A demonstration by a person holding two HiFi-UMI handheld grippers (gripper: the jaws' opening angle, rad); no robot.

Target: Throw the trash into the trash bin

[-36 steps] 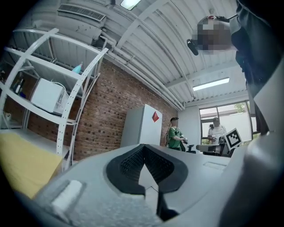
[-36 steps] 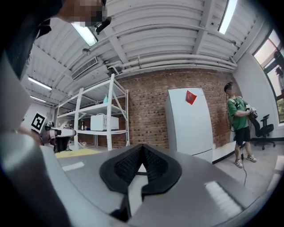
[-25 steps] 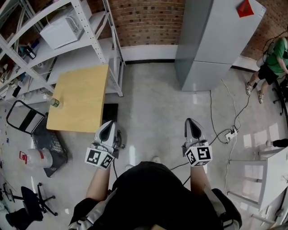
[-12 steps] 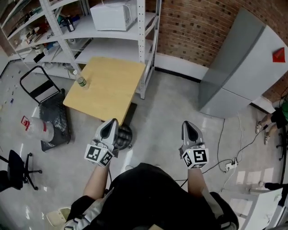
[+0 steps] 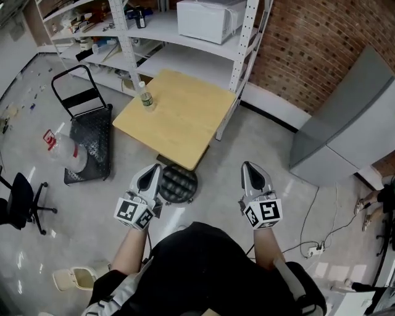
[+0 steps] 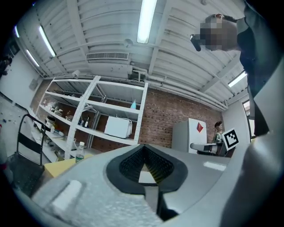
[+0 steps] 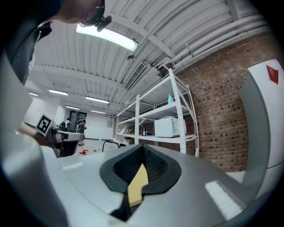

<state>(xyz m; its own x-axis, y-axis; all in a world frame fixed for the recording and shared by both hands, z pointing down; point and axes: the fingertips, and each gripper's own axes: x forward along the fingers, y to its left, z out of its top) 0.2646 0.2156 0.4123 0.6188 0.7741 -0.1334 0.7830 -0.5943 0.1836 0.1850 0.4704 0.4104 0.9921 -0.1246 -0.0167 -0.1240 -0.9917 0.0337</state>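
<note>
Person: the head view looks down on a person (image 5: 203, 265) in a black top who holds both grippers out toward 12 o'clock, side by side and well apart.
Left gripper: the left gripper (image 5: 150, 169) has its jaws pressed together. Its own view shows the dark ribbed pads meeting at the tip, with only a pale sliver in the notch behind.
Right gripper: the right gripper (image 5: 250, 166) also has its jaws pressed together. A tan sliver shows along the seam in its own view, and what it is cannot be told.
Trash bin: the trash bin (image 5: 190, 185) is round and black with a ribbed top. It stands on the floor at 12 o'clock, just past the left gripper's tip and near the table's closest corner. Only the head view shows it.
Table: a square, pale wood table (image 5: 185, 123) stands at about 12 o'clock, beyond the bin.
Bottle: a plastic bottle (image 5: 145, 97) stands upright near the table's far left corner, at about 11 o'clock. It is clear, with a white cap and a green label. The head view and the left gripper view show it.
Cart: a black hand cart (image 5: 89, 136) stands on the floor at 10 o'clock, left of the table.
Shelving: a white rack (image 5: 247, 37) behind the table carries a white microwave (image 5: 210, 18), which all three views show.
Cabinet: a tall grey cabinet (image 5: 352, 136) stands at 2 o'clock against a brick wall (image 5: 308, 55).
Gripper views only: ceiling strip lights, and each view shows the other gripper's marker cube.
</note>
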